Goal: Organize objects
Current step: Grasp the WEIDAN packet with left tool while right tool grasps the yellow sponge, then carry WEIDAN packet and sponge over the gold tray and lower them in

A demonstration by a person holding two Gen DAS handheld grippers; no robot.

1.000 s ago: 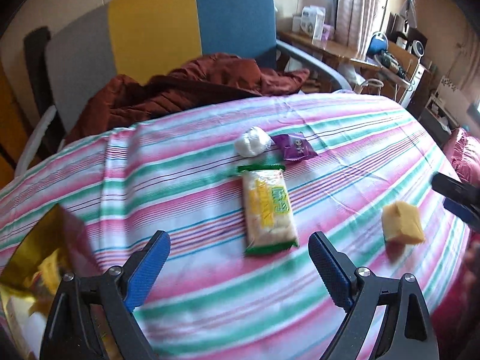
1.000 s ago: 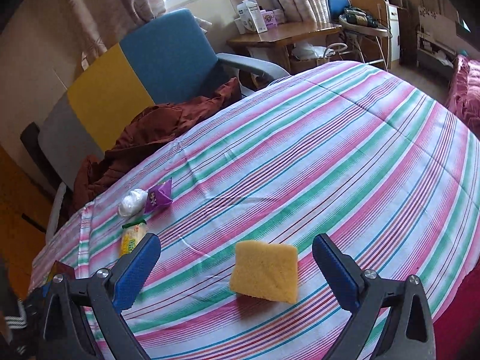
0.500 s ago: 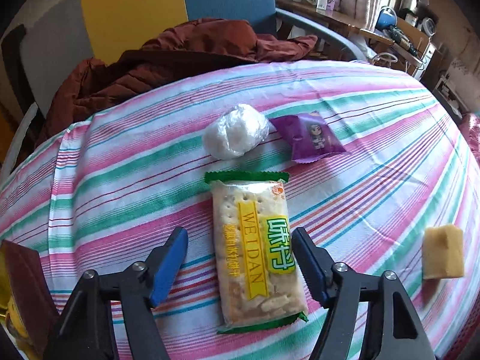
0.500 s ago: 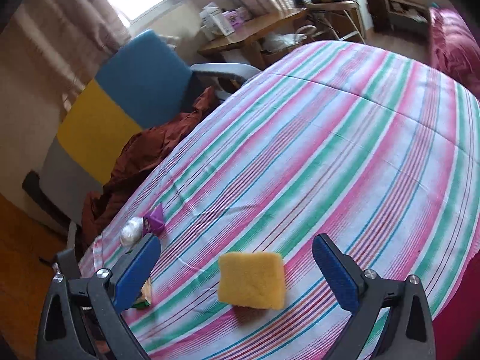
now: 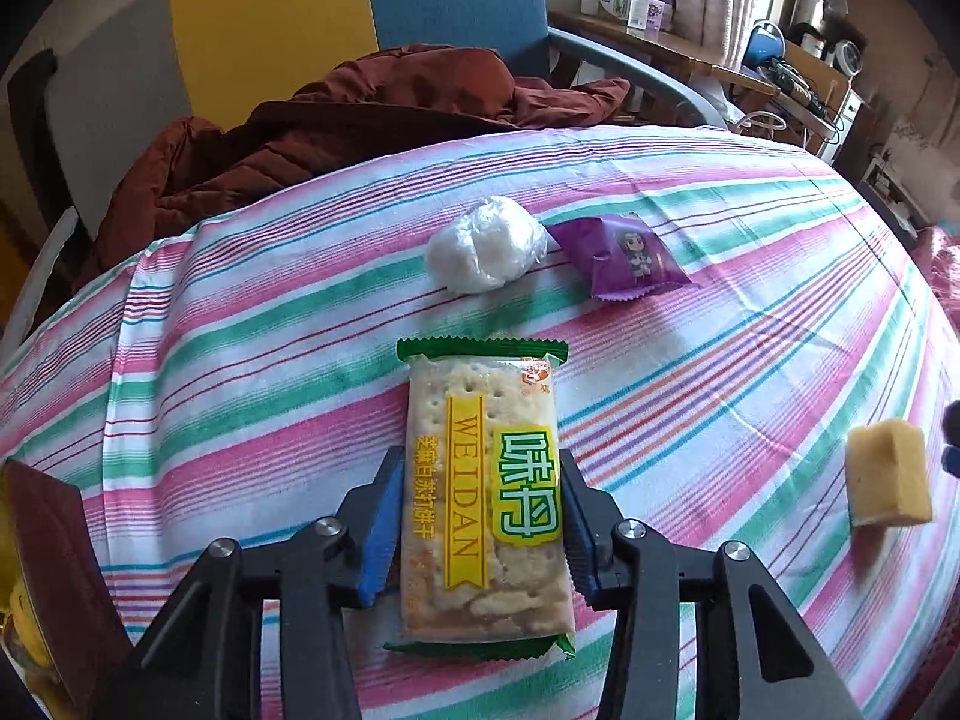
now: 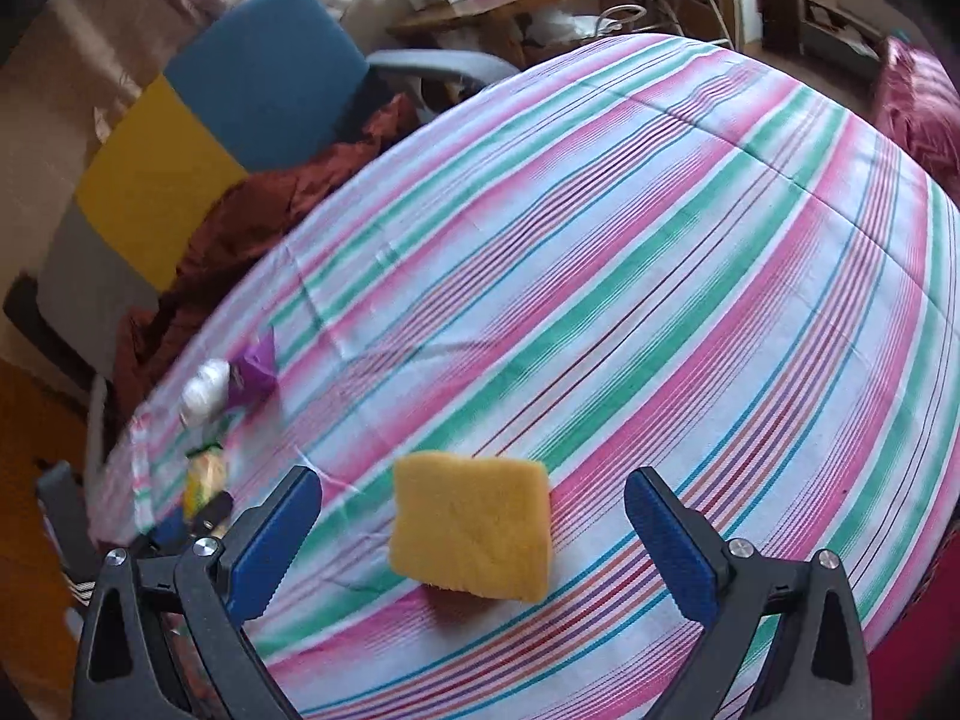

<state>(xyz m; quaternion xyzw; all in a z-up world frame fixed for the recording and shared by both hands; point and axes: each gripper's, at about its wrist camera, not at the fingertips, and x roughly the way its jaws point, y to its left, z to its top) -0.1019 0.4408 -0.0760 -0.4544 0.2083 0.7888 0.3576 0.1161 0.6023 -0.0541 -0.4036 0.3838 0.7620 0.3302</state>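
Here striped bedcover (image 5: 720,330) meets a padded chair (image 5: 360,12).

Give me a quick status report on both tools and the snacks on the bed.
Left tool shut on cracker packet. Right tool open around yellow sponge, not gripping. White ball and purple packet untouched, nothing blocking.

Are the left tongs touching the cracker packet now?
Touching. In the left wrist view, both blue pads of the left tongs press against the two long sides of the cracker packet, with no gap visible on either side.
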